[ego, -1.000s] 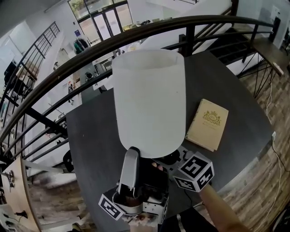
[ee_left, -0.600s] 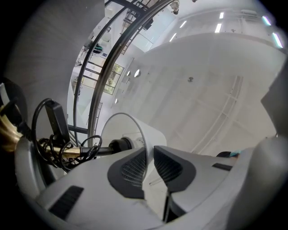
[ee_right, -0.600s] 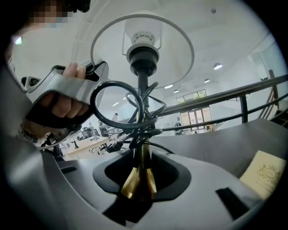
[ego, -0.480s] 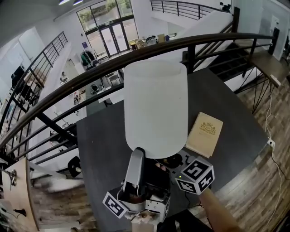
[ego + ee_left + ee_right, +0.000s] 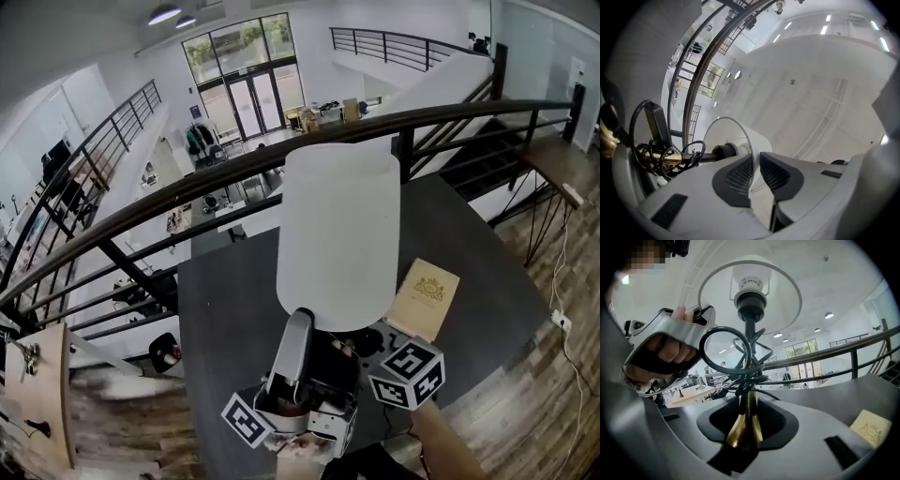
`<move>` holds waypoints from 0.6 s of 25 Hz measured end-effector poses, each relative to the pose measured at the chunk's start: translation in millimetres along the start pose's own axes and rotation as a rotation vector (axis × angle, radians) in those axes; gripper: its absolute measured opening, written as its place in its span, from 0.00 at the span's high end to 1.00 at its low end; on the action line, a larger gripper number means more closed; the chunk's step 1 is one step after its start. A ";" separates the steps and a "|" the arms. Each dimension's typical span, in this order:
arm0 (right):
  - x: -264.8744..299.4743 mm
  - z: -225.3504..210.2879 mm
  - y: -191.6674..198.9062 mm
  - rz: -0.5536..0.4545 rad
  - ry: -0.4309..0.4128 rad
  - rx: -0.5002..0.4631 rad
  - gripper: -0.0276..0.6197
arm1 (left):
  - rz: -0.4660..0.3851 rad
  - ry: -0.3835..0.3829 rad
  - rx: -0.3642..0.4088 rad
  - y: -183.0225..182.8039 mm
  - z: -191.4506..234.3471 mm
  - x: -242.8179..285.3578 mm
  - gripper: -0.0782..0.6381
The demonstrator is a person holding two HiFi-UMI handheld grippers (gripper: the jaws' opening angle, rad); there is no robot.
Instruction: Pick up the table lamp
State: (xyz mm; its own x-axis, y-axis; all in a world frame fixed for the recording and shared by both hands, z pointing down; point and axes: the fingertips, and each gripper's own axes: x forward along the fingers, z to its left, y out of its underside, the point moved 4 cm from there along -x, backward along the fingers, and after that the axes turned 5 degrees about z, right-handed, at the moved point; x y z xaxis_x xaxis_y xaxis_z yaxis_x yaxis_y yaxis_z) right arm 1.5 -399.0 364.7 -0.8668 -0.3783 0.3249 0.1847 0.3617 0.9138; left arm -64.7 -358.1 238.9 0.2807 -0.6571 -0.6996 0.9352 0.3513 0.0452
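Observation:
The table lamp hangs above the dark table (image 5: pixel 230 309), carried by both grippers. Its white shade (image 5: pixel 339 234) fills the middle of the head view. My left gripper (image 5: pixel 302 323) points up at the shade's lower rim; in the left gripper view its jaws (image 5: pixel 755 164) are closing, with the thin shade wall (image 5: pixel 820 108) clamped between the ribbed pads. My right gripper (image 5: pixel 746 427) is shut on the flared brass stem (image 5: pixel 744 430). A black cord (image 5: pixel 736 352) is coiled round the stem below the bulb socket (image 5: pixel 750 298).
A cream book (image 5: pixel 424 298) lies on the table to the right of the lamp. A dark curved railing (image 5: pixel 187 187) runs behind the table, with a drop to a lower floor beyond. Wooden floor lies at the right.
Both grippers and the lamp have risen together. In the head view the shade has shifted right and stands farther off the table. Both grips look the same.

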 end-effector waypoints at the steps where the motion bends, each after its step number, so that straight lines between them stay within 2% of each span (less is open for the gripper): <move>1: -3.1 1.6 -3.4 -0.001 -0.006 0.000 0.74 | 0.001 0.002 0.004 2.1 -4.0 2.7 0.81; 6: -25.8 1.2 -22.6 -0.001 -0.018 -0.012 0.74 | -0.001 0.014 0.007 17.3 -18.7 22.1 0.81; 15: -42.1 4.4 -50.8 -0.025 -0.015 -0.038 0.74 | 0.009 0.034 0.020 23.8 -38.5 44.5 0.81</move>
State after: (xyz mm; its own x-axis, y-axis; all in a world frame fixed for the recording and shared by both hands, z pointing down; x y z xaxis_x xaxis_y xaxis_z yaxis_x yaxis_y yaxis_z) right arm 26.6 -397.8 303.5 -0.8782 -0.3739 0.2982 0.1799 0.3193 0.9304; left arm -38.3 -353.3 181.4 0.2824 -0.6307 -0.7229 0.9368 0.3435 0.0662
